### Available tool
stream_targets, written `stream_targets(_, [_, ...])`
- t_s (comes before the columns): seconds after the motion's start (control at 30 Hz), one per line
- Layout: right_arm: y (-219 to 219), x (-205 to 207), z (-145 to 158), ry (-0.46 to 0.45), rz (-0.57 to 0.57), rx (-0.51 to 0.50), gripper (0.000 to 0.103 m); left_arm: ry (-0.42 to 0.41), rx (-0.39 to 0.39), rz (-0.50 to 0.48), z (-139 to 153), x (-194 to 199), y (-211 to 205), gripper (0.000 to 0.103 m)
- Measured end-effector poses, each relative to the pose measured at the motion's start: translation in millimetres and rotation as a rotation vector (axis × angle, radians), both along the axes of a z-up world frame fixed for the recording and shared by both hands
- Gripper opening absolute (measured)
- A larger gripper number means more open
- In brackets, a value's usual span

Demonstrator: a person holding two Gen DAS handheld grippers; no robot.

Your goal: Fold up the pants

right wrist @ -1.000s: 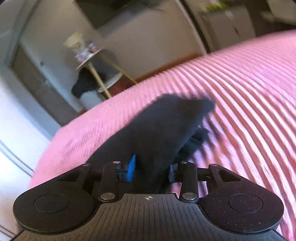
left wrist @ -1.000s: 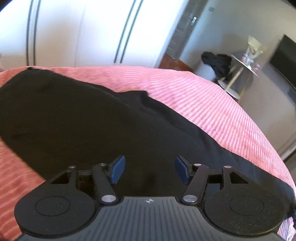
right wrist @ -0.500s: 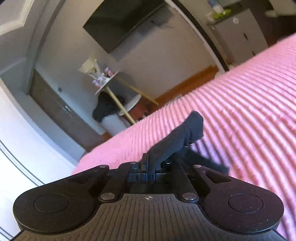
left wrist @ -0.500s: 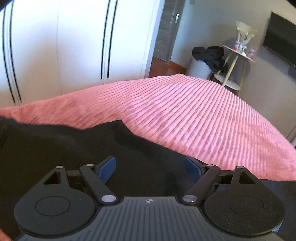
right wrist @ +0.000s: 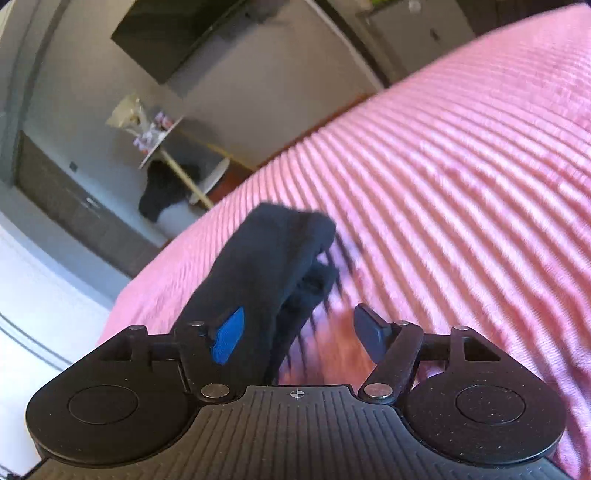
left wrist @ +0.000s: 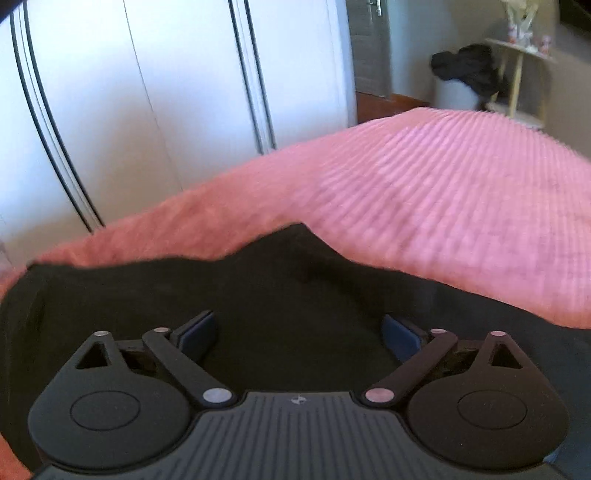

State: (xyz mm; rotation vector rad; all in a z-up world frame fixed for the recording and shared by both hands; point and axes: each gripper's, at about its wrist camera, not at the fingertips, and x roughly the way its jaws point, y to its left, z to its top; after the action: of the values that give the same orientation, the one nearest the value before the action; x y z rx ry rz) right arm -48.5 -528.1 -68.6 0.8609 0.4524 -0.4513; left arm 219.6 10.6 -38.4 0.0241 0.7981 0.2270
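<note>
Black pants (left wrist: 258,295) lie spread on a pink ribbed bedspread (left wrist: 424,206). My left gripper (left wrist: 299,334) is open wide and empty, low over the black cloth. In the right wrist view one end of the pants (right wrist: 273,258) stands bunched up between the open fingers of my right gripper (right wrist: 301,338), leaning against the left blue pad (right wrist: 229,336). The right pad (right wrist: 369,338) is apart from the cloth. The bedspread (right wrist: 461,184) lies beyond.
White wardrobe doors (left wrist: 166,92) stand beyond the bed. A small side table (left wrist: 517,70) with dark clothing (left wrist: 465,66) beside it is at the back right; both also show in the right wrist view (right wrist: 173,147). A wall-mounted TV (right wrist: 166,33) hangs above.
My right gripper, shut on the pants end half a second ago, has opened. My left gripper has opened wider and tilted up, with the pants edge now closer.
</note>
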Motion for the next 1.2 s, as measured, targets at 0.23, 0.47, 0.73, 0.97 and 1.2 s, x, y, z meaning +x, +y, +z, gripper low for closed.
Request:
stream_targets(0.23, [-17, 27, -11, -0.069, -0.015, 0.122, 0.064, -0.027, -0.091, -0.195, 16, -88, -22, 0.099])
stream_targets(0.47, [-14, 25, -13, -0.102, 0.006, 0.18, 0.023, 0.118, -0.113, -0.082, -16, -104, -7, 0.099])
stream_targets(0.73, [7, 24, 12, -0.098, -0.003, 0.064, 0.01, 0.124, -0.159, -0.033, -5, -119, 13, 0.099])
stream_targets(0.97, [96, 33, 92, -0.17, 0.147, -0.222, 0.009, 0.115, -0.19, -0.042, -5, -137, 24, 0.099])
stream_targets(1.2, [225, 52, 104, -0.132, 0.546, -0.358, 0.011, 0.091, -0.252, -0.06, -1, -148, 35, 0.099])
